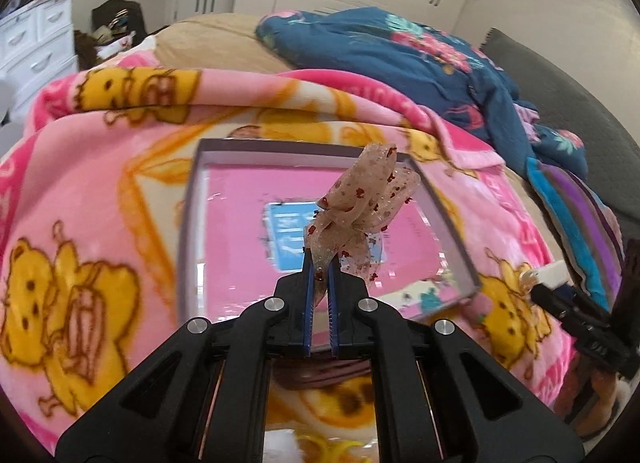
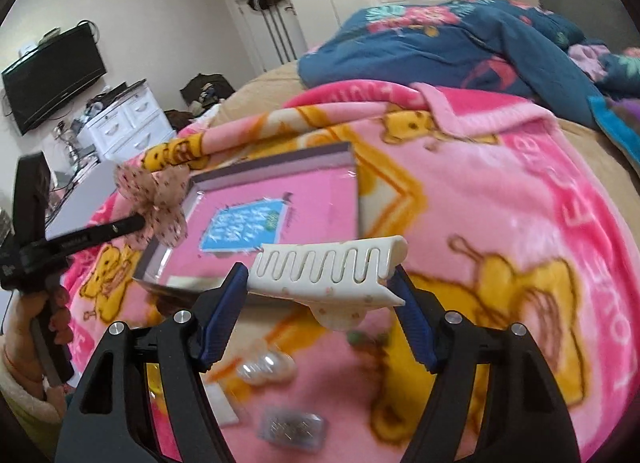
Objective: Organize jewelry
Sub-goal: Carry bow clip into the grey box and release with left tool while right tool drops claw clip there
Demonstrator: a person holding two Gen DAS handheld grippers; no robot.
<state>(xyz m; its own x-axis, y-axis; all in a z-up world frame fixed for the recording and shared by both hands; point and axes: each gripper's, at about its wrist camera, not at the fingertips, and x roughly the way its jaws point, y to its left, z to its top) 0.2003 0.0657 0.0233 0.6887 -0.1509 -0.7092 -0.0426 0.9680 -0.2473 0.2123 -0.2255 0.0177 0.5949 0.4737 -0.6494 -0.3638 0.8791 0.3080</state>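
My left gripper (image 1: 320,263) is shut on a sheer beige ribbon bow (image 1: 360,207) with red specks, held above a shallow box (image 1: 188,207) with a pink lining that lies on the pink bear blanket. The bow also shows in the right wrist view (image 2: 154,199), at the box's left corner (image 2: 276,167). My right gripper (image 2: 320,283) is shut on a cream comb-toothed hair clip (image 2: 328,267), gripped by its two ends just in front of the box. The clip and right gripper show at the right edge of the left wrist view (image 1: 554,273).
Loose items lie on the blanket below my right gripper: pearl beads (image 2: 266,369), a small sparkly clip (image 2: 294,427), a white card (image 2: 220,403). A blue floral quilt (image 1: 400,47) is heaped behind. A white dresser (image 2: 124,123) stands beyond the bed.
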